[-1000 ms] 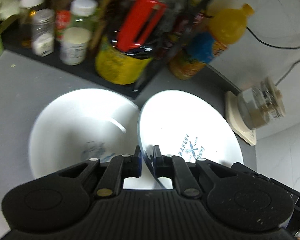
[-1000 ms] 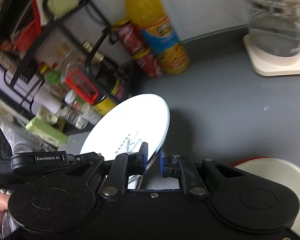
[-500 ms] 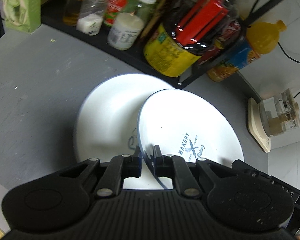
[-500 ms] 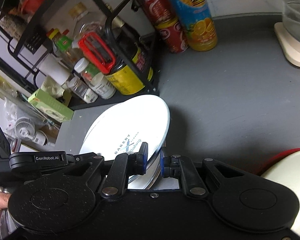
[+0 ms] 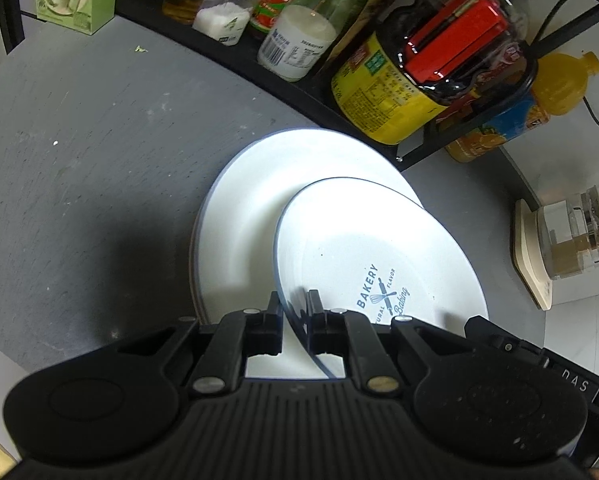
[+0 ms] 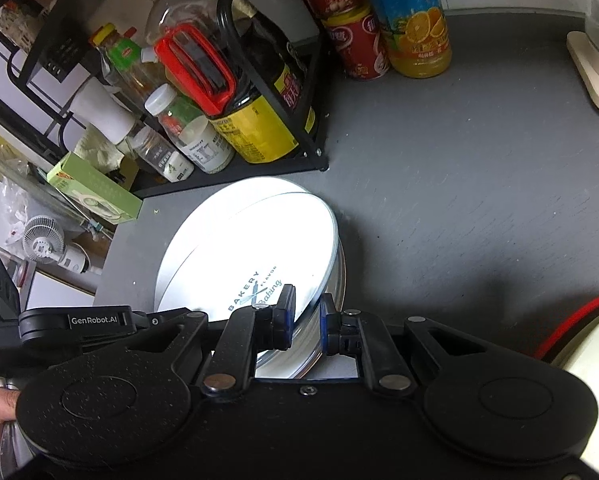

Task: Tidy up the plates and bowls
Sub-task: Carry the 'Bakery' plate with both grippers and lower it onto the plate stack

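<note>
Item: printed plate (image 5: 363, 256), white with a thin blue rim and a "BAKERY" motif. Held tilted over a stack of white plates (image 5: 251, 216); whether its far edge touches the top of the stack cannot be told. The stack sits on the grey table (image 5: 79, 160), just beside the corner of a black rack (image 6: 291, 92).

Left gripper (image 5: 294, 309): fingers pinching the near-left rim of the printed plate, the rim passing between them.

Right gripper (image 6: 306, 316): fingers set to either side of the same plate's rim at the opposite edge. A narrow gap shows by the right finger, so full contact cannot be confirmed, though the plate appears carried from both sides.

Surroundings: rack holding a red-handled dark bottle (image 5: 431, 76), a white-capped jar (image 5: 299, 44) and a shaker (image 5: 223, 16). Beside the rack, an orange drink bottle (image 6: 411, 20) and red cans (image 6: 351, 36). A glass kettle (image 5: 571, 236) on a cream base stands well apart from the stack. A cream-coloured round vessel (image 6: 591, 348), red at its edge, shows at the right of the right wrist view; what it is cannot be told.

Progress, as judged: several plates already stacked, the printed plate about to join them, not yet released. Bowls, if any remain, lie mostly outside these views.
</note>
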`<state>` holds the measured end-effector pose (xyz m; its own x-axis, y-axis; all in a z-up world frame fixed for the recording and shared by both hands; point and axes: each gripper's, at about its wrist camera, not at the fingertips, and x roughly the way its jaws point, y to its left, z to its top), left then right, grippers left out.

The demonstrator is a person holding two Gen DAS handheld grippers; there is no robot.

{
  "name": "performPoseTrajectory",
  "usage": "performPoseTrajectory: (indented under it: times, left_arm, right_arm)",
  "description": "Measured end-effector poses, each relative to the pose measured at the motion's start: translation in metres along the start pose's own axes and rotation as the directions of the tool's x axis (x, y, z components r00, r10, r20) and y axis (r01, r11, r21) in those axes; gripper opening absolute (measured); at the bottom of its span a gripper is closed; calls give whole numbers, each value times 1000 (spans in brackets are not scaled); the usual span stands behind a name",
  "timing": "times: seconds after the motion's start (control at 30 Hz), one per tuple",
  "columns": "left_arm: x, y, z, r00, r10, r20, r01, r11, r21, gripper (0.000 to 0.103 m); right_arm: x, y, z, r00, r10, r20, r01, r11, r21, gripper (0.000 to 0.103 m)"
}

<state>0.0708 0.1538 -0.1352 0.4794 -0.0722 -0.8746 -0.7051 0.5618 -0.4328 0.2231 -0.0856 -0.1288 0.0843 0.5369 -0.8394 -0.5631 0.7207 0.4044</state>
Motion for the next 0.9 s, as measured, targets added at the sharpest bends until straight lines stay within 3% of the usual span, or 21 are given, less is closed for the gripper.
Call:
performPoseTrajectory:
  times: [0.77, 0.9]
  left_arm:
    - [4, 15, 14, 998, 55, -32, -54, 998, 45, 9]
    - [1, 19, 17, 998, 44, -39, -43, 999, 19, 9]
  right_arm:
    - [32, 13, -7, 997, -44, -66, 43, 999, -15, 10]
    - [36, 10, -6, 997, -51, -66, 51, 999, -5, 9]
